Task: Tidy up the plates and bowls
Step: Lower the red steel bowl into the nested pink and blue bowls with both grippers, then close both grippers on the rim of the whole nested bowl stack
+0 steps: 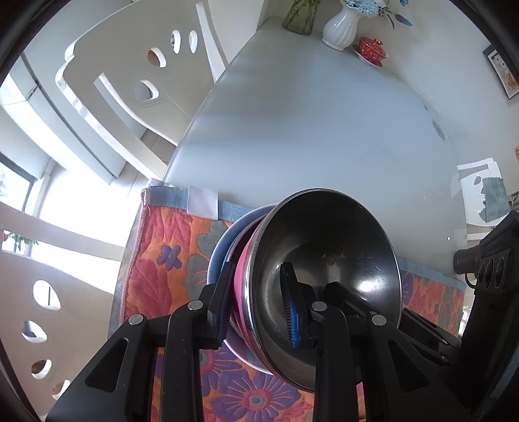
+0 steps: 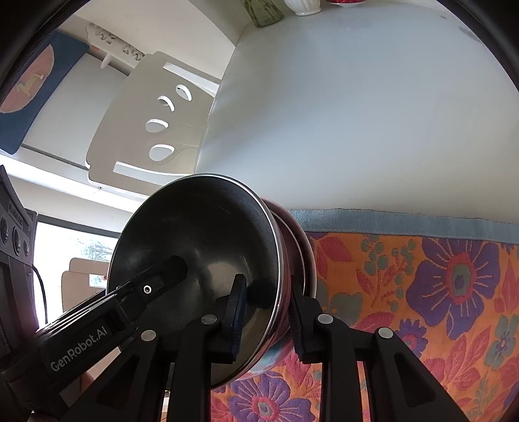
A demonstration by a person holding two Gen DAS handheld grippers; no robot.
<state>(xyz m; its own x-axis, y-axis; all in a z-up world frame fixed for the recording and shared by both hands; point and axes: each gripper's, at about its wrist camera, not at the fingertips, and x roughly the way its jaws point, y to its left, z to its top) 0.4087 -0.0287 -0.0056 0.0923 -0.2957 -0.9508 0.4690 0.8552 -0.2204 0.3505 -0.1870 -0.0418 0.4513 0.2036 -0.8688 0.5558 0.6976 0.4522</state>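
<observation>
Here both tools, left (image 1: 259,305) and right (image 2: 269,316), pinch the empty steel bowl (image 1: 327,246) atop 1 plate (image 1: 223,240).

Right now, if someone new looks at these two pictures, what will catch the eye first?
First the shiny steel bowl, stacked on a pink dish and a blue plate near the table's front edge. Both grippers have its rim between their fingers: the left gripper on one side, the right gripper on the opposite side. Under it lies a bright orange floral mat; far back stands a white vase.
</observation>
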